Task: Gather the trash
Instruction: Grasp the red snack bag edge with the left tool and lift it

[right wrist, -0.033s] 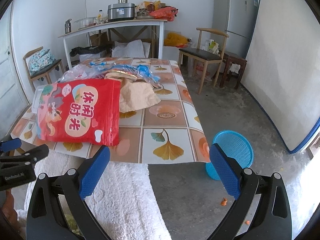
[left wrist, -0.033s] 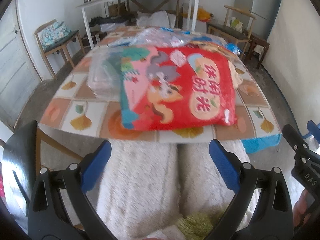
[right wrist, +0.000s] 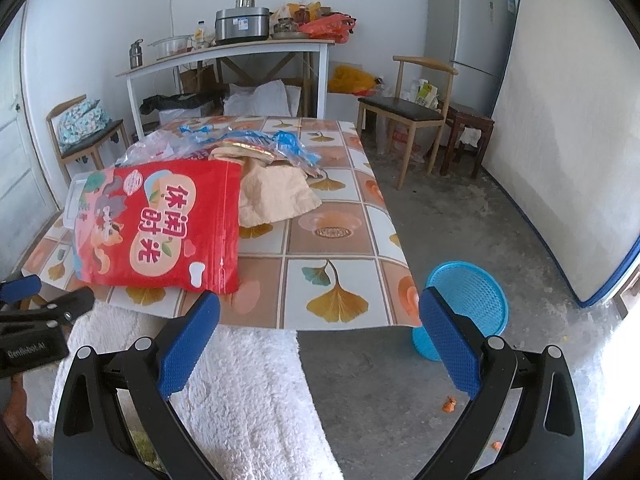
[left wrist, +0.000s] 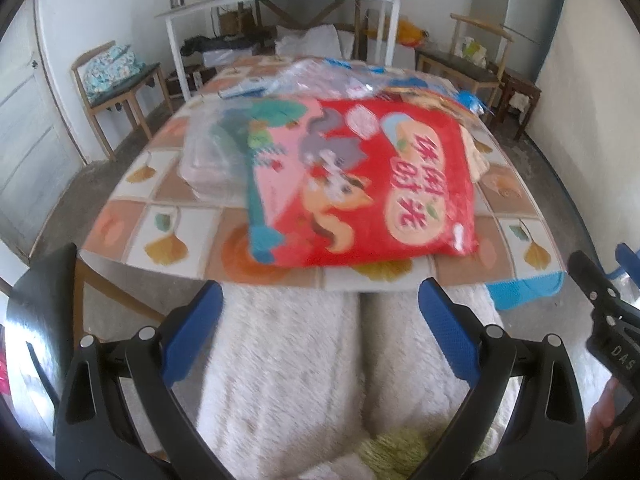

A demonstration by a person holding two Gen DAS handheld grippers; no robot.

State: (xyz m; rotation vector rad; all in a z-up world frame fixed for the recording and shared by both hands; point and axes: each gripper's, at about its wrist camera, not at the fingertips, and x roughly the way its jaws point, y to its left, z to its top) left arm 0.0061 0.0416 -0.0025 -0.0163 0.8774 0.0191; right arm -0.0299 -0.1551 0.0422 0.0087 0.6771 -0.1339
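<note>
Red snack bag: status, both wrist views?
Both hand-held grippers open, empty, short of table. Red snack bag flat at near edge. Blue basket on floor, right. Nothing blocking.

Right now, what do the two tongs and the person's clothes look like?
Both the left tongs and the right tongs have black plastic arms with silver rivets and textured blue pads. White lettering marks each body where it shows in the other camera. The person wears fluffy white trousers.
</note>
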